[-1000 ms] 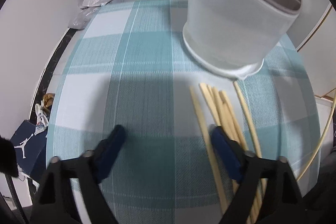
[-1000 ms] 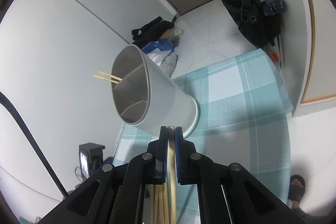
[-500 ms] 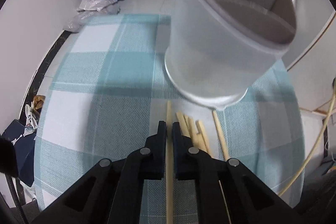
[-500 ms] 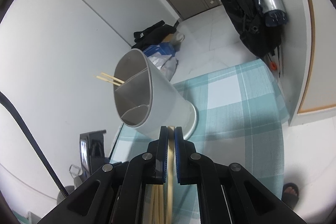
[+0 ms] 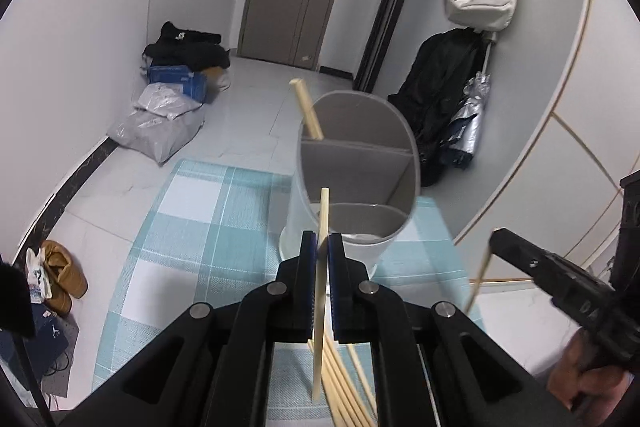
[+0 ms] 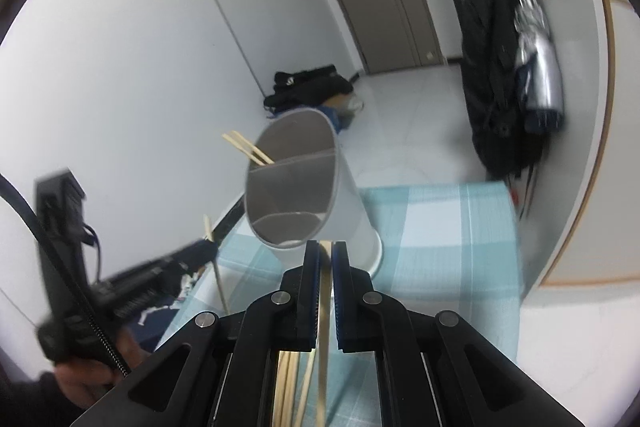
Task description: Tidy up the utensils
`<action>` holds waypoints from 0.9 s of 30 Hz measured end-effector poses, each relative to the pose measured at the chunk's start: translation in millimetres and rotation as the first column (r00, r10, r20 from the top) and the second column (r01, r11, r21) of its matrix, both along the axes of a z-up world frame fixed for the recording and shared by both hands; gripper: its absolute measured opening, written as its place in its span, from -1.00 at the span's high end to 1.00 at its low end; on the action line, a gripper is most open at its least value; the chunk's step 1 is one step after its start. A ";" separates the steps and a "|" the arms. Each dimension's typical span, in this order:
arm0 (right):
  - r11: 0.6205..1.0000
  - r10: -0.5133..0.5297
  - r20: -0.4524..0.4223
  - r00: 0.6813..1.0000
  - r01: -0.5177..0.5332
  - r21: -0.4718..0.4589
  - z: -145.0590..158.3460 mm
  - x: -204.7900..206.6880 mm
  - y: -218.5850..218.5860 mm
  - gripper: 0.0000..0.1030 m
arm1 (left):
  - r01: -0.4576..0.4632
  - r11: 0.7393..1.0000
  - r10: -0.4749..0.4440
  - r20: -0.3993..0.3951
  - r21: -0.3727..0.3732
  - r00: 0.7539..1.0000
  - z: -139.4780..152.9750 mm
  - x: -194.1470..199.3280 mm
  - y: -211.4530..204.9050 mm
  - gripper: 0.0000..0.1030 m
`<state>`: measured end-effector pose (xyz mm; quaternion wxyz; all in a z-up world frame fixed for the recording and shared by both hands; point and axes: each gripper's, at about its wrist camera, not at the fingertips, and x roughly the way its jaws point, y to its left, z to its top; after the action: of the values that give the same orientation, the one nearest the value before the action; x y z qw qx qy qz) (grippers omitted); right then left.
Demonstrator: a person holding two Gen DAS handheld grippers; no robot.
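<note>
Both claws loaded. My left gripper [image 5: 319, 247] is pinched on one chopstick [image 5: 321, 267]; my right gripper [image 6: 325, 255] is pinched on a second chopstick [image 6: 325, 291]. All positions below are relative to the white utensil holder [image 5: 352, 187].

- Left stick: on my side of the holder, off the checked cloth [image 5: 192, 211], tip roughly level with the near rim. Long axis near vertical in the left wrist view, upper end pointing at the holder's mouth, lower end hanging past the blue pads toward me.
- Right stick: also on my side of the holder, long axis running along the fingers, leading end aimed at the holder's base. Right wrist view is motion-blurred, so I can't call its tilt precisely.
- Two sticks already in the holder's far compartment [image 5: 348, 119], leaning out over its left rim.
- Loose chopsticks [image 5: 344, 375] lie on the cloth on my side of the holder, under the claws.

My read of the step: drop the left stick in. To do it well I'd clear the tip over the near rim first, carry on to the far compartment so the sticks stay grouped, and tilt steeper so the lower end goes in first. Release only once the end is below the divider [image 5: 356, 155]. Risk: clipping the rim could tip the holder; keep the right claw out of the way.
</note>
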<state>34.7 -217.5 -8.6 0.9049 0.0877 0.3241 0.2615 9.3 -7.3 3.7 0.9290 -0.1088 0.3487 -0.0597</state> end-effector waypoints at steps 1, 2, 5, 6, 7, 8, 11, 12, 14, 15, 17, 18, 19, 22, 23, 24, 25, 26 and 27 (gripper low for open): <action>1.000 0.000 0.013 1.000 0.000 -0.005 1.4 -1.8 1.6 0.90 | 0.003 1.000 -0.003 0.005 0.008 1.000 1.2 2.0 -0.2 0.96; 1.000 0.002 0.033 0.999 -0.001 -0.011 3.7 -5.1 3.1 0.90 | 0.010 1.000 -0.010 0.008 0.016 1.000 3.0 1.0 -2.3 0.96; 1.000 0.006 0.052 0.999 -0.006 -0.004 6.5 -7.3 5.8 0.90 | 0.025 0.999 -0.026 0.010 0.030 1.000 5.8 -3.9 -7.9 0.96; 1.000 0.006 0.055 0.998 -0.006 -0.013 6.4 -6.8 7.9 0.90 | 0.027 0.999 -0.027 0.005 0.034 1.000 7.2 -5.0 -9.0 0.96; 1.000 0.004 0.057 0.998 -0.003 -0.017 5.9 -6.7 9.4 0.90 | 0.029 0.999 -0.029 0.001 0.035 1.000 7.7 -5.4 -8.3 0.96; 1.000 0.004 0.057 0.998 -0.003 -0.014 6.0 -6.7 10.5 0.90 | 0.030 0.999 -0.030 -0.004 0.034 1.000 9.1 -5.8 -8.3 0.96; 1.000 0.007 0.073 0.997 -0.006 -0.019 9.7 -9.3 14.1 0.90 | 0.036 0.998 -0.036 0.000 0.054 0.999 17.3 -10.8 -9.2 0.96; 1.000 0.011 0.082 0.997 -0.009 -0.020 11.6 -10.3 14.3 0.90 | 0.036 0.997 -0.037 0.016 0.074 0.999 20.7 -13.1 -9.7 0.96; 1.000 0.011 0.103 0.995 -0.008 -0.023 17.1 -13.5 15.2 0.90 | 0.042 0.996 -0.044 0.025 0.082 0.999 26.6 -16.3 -8.8 0.96; 1.000 0.011 0.112 0.994 -0.009 -0.021 19.8 -14.5 14.8 0.90 | 0.036 0.996 -0.039 0.029 0.083 0.999 30.0 -17.0 -7.2 0.96; 1.000 0.011 0.120 0.993 -0.009 -0.019 23.2 -16.0 14.4 0.91 | 0.035 0.996 -0.038 0.043 0.085 0.998 36.8 -18.4 -5.8 0.96; 1.000 0.008 0.125 0.992 -0.006 -0.018 25.1 -16.3 13.7 0.91 | 0.037 0.996 -0.041 0.048 0.087 0.998 39.2 -19.1 -5.7 0.96; 1.000 0.009 0.126 0.992 -0.007 -0.015 26.1 -16.2 13.2 0.91 | 0.041 0.995 -0.046 0.055 0.091 0.997 43.0 -19.7 -6.3 0.96; 1.000 0.001 0.136 0.991 -0.001 0.002 34.3 -14.9 10.0 0.91 | 0.060 0.994 -0.067 0.074 0.089 0.995 52.6 -20.0 -8.3 0.96; 1.000 -0.001 0.141 0.990 0.000 0.003 37.0 -14.3 9.3 0.91 | 0.064 0.994 -0.071 0.077 0.088 0.995 56.3 -19.5 -8.5 0.96; 1.000 0.000 0.148 0.989 0.000 0.005 40.3 -13.5 8.6 0.91 | 0.070 0.994 -0.077 0.081 0.086 0.994 60.9 -18.0 -9.0 0.96; 1.000 -0.001 0.155 0.988 0.000 0.009 43.6 -13.5 8.3 0.92 | 0.073 0.994 -0.081 0.085 0.085 0.993 63.8 -17.3 -8.8 0.96; 1.000 -0.003 0.160 0.987 0.000 0.013 45.8 -13.1 7.7 0.92 | 0.076 0.994 -0.084 0.089 0.082 0.993 67.1 -16.0 -8.6 0.96; 1.000 -0.005 0.162 0.987 0.001 0.023 48.7 -12.3 6.6 0.97 | 0.083 0.994 -0.090 0.092 0.077 0.992 71.5 -13.9 -8.7 0.96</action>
<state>22.5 -210.9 40.1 0.9276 0.0769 0.2464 0.2702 -4.6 -15.9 75.2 0.9445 -0.0568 0.3102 -0.0922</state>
